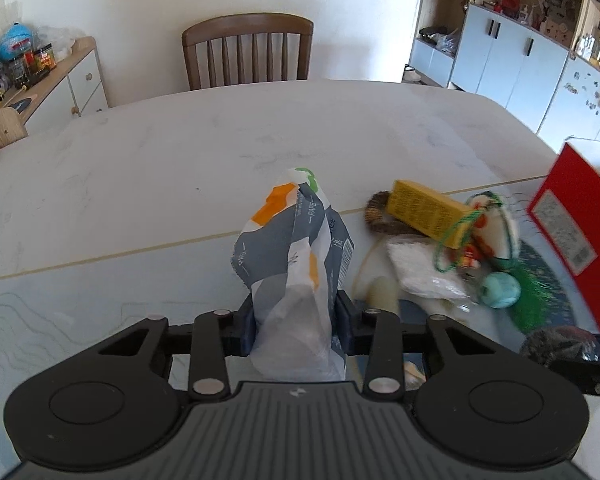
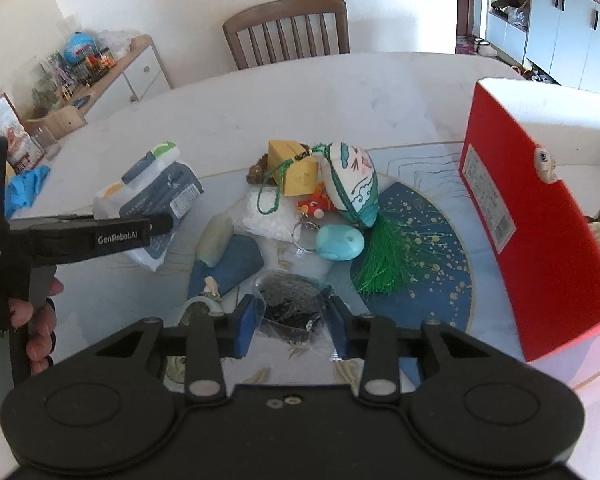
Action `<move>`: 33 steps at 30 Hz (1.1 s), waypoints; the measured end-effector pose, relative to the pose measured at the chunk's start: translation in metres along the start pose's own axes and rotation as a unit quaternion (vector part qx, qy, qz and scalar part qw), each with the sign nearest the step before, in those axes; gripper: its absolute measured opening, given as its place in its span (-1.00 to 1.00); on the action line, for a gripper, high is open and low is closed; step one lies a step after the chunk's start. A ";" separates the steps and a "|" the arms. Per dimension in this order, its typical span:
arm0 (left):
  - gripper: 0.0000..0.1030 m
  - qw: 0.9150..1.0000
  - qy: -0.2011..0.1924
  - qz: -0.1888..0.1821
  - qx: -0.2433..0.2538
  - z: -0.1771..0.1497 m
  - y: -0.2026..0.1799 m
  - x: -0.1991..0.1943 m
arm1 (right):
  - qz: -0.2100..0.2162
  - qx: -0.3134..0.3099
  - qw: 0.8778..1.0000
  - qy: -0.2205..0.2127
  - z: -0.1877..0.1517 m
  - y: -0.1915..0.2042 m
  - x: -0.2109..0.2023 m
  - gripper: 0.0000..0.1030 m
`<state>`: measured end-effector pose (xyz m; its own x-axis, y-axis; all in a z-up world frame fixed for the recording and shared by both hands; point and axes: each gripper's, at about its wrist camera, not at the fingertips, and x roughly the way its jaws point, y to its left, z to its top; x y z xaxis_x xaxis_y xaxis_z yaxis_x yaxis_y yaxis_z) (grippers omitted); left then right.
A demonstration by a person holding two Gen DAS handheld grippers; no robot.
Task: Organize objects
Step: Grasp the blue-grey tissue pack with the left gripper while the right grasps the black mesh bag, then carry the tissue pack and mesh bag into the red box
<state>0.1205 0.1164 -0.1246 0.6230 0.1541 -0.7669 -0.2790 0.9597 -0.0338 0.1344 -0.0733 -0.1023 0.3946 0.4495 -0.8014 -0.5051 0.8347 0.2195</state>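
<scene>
- The left gripper (image 1: 296, 326) is clamped on a grey, white and orange tissue pack (image 1: 296, 256); its blue pads press the soft wrapper from both sides, and the pack stands up out of the jaws over the white table (image 1: 180, 160).
- The right wrist view shows this same pack (image 2: 152, 196) from the side, with the left gripper's black finger across it and a person's hand (image 2: 36, 320) on the handle — neither shows in the left view.
- The right gripper (image 2: 290, 320) is closed on a clear bag of dark dried bits (image 2: 290, 304), pinched between its blue pads.
- In the left wrist view that bag (image 1: 560, 346) is only a dark blur at the right edge.
- Between the two lie a yellow box (image 2: 296, 172), an embroidered sachet with a green tassel (image 2: 352, 184), a turquoise egg-shaped case (image 2: 340, 242) and a small red fish charm (image 2: 316, 208), close together on a blue round mat (image 2: 440, 240).
- A red open box (image 2: 540, 248) stands to the right of the heap — the right view shows its white inside.
</scene>
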 end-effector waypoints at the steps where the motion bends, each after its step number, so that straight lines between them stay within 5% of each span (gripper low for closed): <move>1: -0.28 1.000 0.000 -0.003 0.001 0.000 -0.003 -0.005 | 0.003 0.001 1.000 -0.002 0.000 -0.001 -0.004 -0.29; 19: -0.28 0.998 0.000 -0.064 0.029 0.007 -0.083 -0.090 | 0.029 0.020 0.998 -0.054 0.007 -0.036 -0.079 -0.29; 33: -0.27 0.993 0.004 -0.106 0.046 0.026 -0.188 -0.104 | 0.019 0.015 0.996 -0.080 0.015 -0.120 -0.127 -0.29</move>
<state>0.1273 -0.0736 -0.0216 0.6551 -0.0547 -0.7535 -0.0743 0.9879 -0.1363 0.1564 -0.2261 -0.0188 0.4944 0.5248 -0.6929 -0.4997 0.8239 0.2674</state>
